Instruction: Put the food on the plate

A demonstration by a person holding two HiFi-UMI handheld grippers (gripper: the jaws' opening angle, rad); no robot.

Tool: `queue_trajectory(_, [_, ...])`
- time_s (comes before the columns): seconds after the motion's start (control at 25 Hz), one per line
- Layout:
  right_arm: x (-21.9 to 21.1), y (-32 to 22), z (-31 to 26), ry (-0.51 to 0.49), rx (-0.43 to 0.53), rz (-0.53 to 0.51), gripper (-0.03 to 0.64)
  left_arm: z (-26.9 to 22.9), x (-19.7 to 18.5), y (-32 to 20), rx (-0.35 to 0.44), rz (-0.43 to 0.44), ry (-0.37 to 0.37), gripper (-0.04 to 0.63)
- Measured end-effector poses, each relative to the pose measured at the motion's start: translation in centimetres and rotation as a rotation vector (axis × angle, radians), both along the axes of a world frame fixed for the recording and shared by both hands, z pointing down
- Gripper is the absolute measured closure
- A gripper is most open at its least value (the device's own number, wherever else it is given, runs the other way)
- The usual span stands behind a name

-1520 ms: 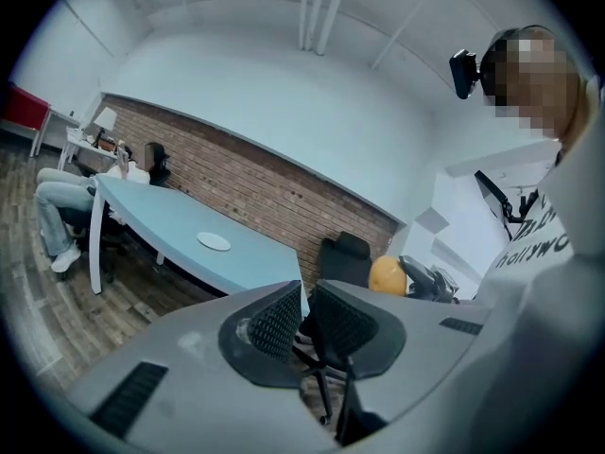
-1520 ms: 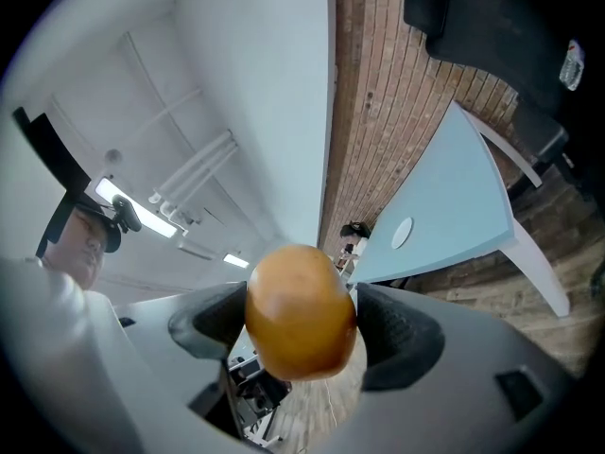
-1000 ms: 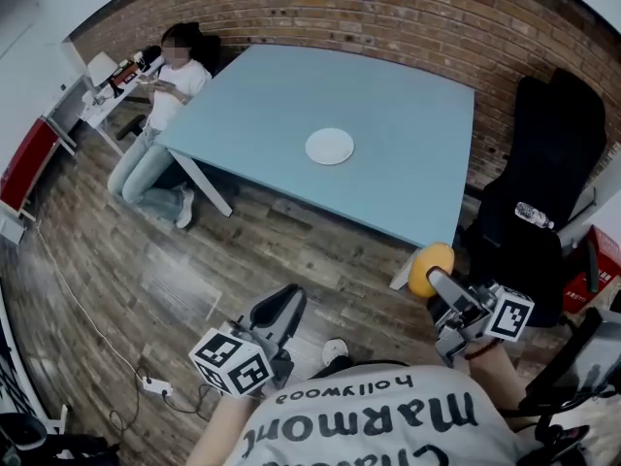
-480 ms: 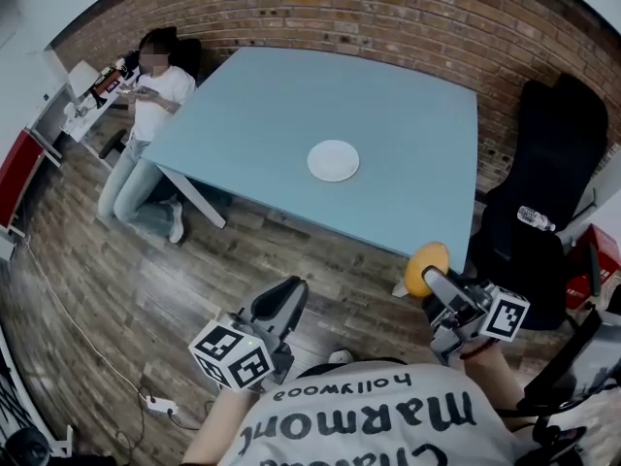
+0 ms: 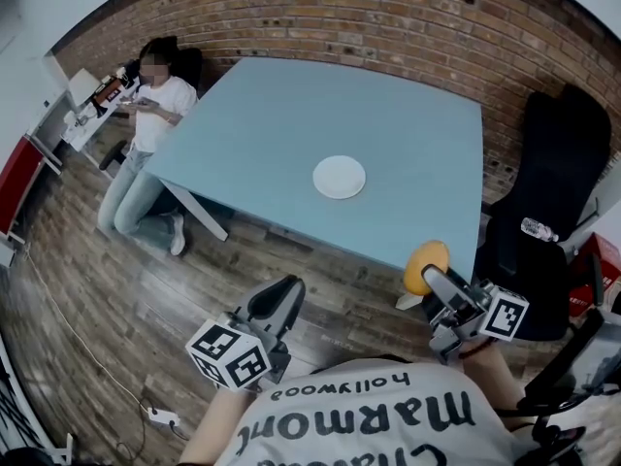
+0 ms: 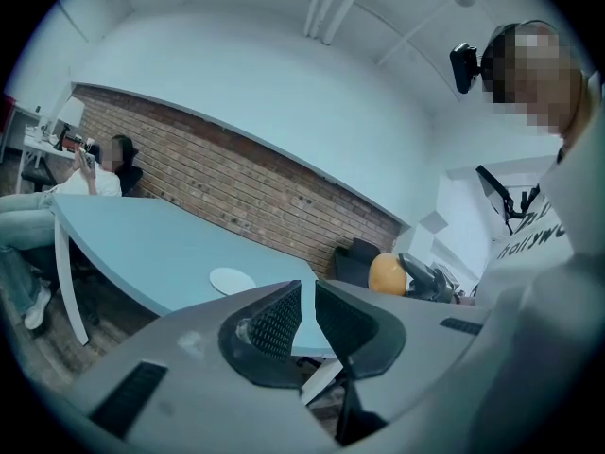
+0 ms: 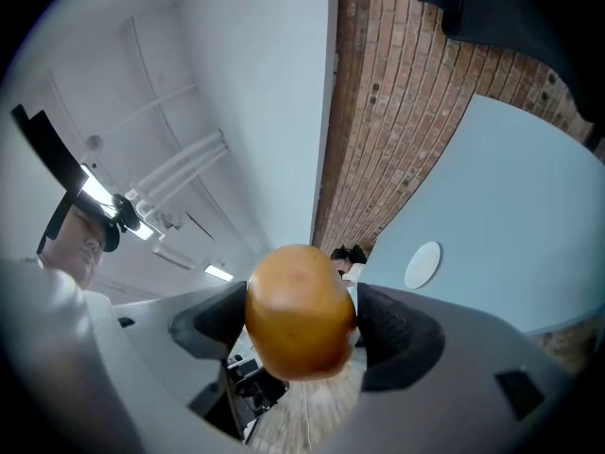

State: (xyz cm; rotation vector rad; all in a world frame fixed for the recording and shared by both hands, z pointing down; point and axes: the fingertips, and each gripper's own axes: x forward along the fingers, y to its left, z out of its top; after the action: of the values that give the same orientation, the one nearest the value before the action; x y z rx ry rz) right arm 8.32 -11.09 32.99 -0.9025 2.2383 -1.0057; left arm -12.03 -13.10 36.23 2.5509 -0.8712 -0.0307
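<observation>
A round orange-brown piece of food (image 5: 427,267) is clamped in my right gripper (image 5: 434,278), held in the air off the near right corner of the light blue table (image 5: 291,124). Its rounded end fills the right gripper view, the food (image 7: 299,312) squeezed between both pads. A small white plate (image 5: 340,178) lies empty on the table's near half; the plate (image 6: 232,280) and the plate (image 7: 422,265) appear small in both gripper views. My left gripper (image 5: 276,304) hangs low over the wooden floor with its jaws nearly together and nothing between them (image 6: 308,315).
A person (image 5: 146,134) sits at the table's far left corner beside a white desk (image 5: 82,90). A black office chair (image 5: 548,192) stands right of the table, with a water bottle (image 5: 541,229) on it. A brick wall (image 5: 369,17) runs behind. A power strip (image 5: 160,416) lies on the floor.
The view has shifted a little, so the table and plate sit slightly lower and to the right. Both grippers keep about the same places, the right one still shut on the food.
</observation>
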Motion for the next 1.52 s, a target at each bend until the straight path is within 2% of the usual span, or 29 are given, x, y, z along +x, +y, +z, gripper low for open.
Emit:
queue_trajectory(0.16, [0.7, -0.7, 0.1, -0.010, 0.003, 0.015, 0.249, -0.8, 0.4, -0.8, 0.024, -0.002, 0.008, 0.546])
queue_trajectory(0.32, [0.9, -1.2, 0.5, -0.014, -0.004, 0.019, 0.249, 0.2, 0.6, -1.1, 0.032, -0.001, -0.039, 0.546])
queue_trajectory(0.52, [2.1, -3.5, 0.8, -0.005, -0.025, -0.004, 0.249, 0.1, 1.7, -3.0, 0.019, -0.025, -0.022, 0.546])
queue_trajectory(0.96, [3.2, -14.1, 0.6, 0.016, -0.028, -0.099, 0.249, -1.1, 0.9, -10.8, 0.016, -0.149, -0.029, 0.546])
queue_trajectory(1.32, [1.7, -21.4, 1.8, 0.062, -0.025, -0.192, 0.249, 0.6, -2.1, -12.6, -0.074, -0.291, -0.070, 0.546])
queue_trajectory(1.52, [0.1, -25.7, 4.9, 0.078, -0.070, -0.223, 0.249, 1.5, -4.3, -13.9, -0.111, -0.381, -0.085, 0.546])
